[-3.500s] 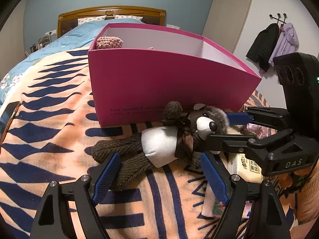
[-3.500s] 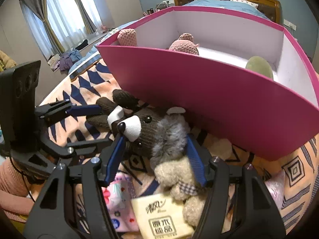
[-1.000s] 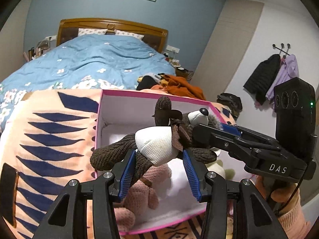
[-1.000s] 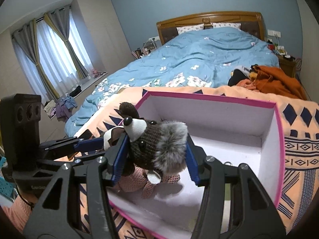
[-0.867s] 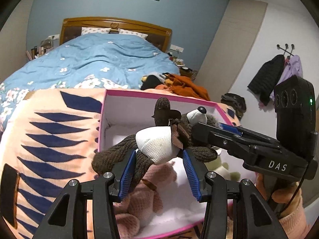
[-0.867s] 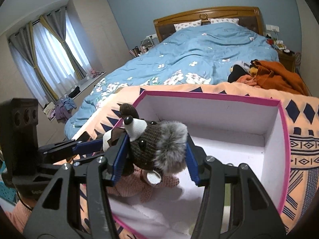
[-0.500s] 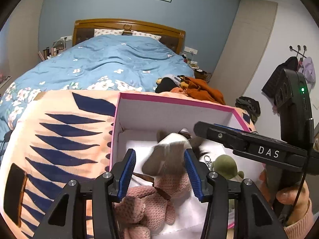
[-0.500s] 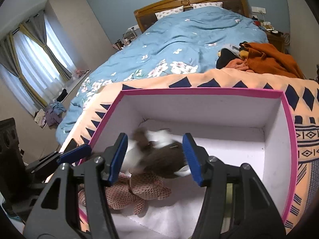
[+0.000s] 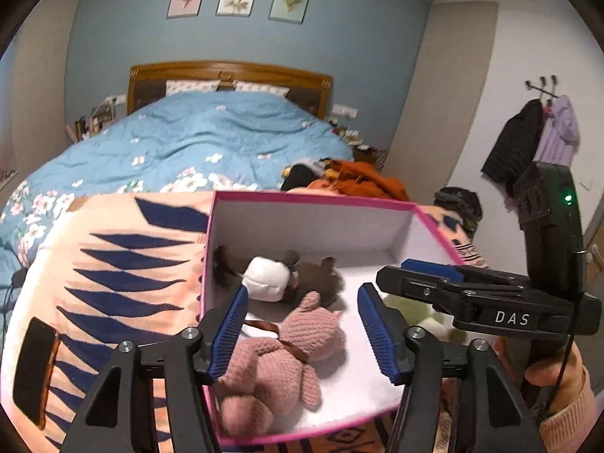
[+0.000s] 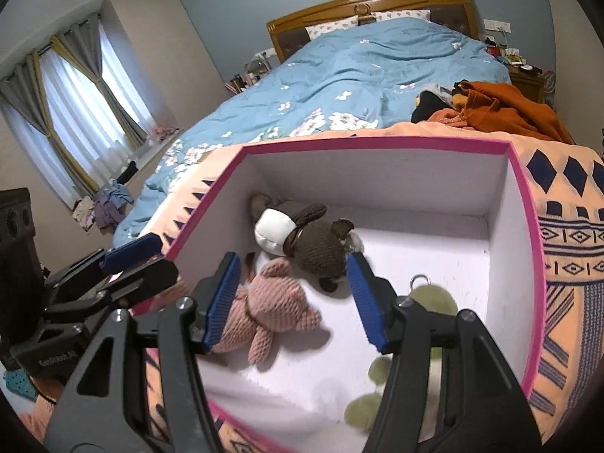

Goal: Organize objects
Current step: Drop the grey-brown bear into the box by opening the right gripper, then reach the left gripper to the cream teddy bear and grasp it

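"DAS" lettering is being shown on right gripper (image 9: 411,283); both it and left gripper (image 9: 302,330) are being held wide, empty. Pink box (image 10: 521,173) is being filled: brown plush (image 10: 305,238) at 12 o'clock, pink bear (image 10: 271,309) at 9, green plush (image 10: 430,298) at 4.

Left gripper (image 9: 304,328) spread wide, empty, above pink box (image 9: 302,200) on patterned blanket (image 9: 113,264); brown plush (image 9: 287,275) and pink plush (image 9: 287,355) lie inside, touching.

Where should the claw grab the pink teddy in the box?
Best around its middle, coming straight down from above. The pink teddy lies flat on the floor of the pink box, arms and legs splayed, with the brown plush close beside its head.
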Available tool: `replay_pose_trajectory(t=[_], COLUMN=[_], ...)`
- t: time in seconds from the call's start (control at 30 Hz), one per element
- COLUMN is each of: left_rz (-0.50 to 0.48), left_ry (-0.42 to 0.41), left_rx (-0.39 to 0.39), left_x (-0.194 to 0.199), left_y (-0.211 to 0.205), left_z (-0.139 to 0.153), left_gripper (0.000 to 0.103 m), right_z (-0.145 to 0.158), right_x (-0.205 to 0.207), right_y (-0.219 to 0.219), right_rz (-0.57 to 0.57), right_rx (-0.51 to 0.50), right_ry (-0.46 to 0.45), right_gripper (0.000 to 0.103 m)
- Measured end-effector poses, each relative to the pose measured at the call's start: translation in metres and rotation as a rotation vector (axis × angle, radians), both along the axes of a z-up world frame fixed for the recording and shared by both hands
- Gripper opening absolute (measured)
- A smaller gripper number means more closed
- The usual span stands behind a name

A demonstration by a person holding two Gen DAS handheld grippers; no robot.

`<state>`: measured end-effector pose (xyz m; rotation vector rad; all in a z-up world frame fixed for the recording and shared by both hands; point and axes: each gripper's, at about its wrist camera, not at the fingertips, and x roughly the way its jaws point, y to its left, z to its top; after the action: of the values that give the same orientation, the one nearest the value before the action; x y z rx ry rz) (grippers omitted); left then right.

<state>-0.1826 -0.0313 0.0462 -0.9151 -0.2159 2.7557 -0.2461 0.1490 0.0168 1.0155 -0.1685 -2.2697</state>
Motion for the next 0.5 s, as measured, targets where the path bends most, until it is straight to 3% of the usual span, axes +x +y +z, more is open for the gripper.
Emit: replay_pose_trajectory(t=[0.13,0.3,0.5], left_rz=[-0.028,-0.080,-0.150], left_ry=[0.077,0.145,0.132], left_rx=[-0.011,-0.010,0.006], left_x=[0.029,0.067,0.100], left_y=[0.005,0.014,0.033], left_z=[0.012,0.020,0.008], left_gripper=[0.073,0.074,0.074], right_z=[0.009,0.022,0.022], right_x=[0.025,0.066,0.113], right_y=[0.010,0.028,0.058], right_rz=[0.031,0.076,0.088], right_rx=[-0.036,-0.071,-0.093], right_ry=[0.039,0.089,0.125], right_gripper=[0.060,0.061,0.063])
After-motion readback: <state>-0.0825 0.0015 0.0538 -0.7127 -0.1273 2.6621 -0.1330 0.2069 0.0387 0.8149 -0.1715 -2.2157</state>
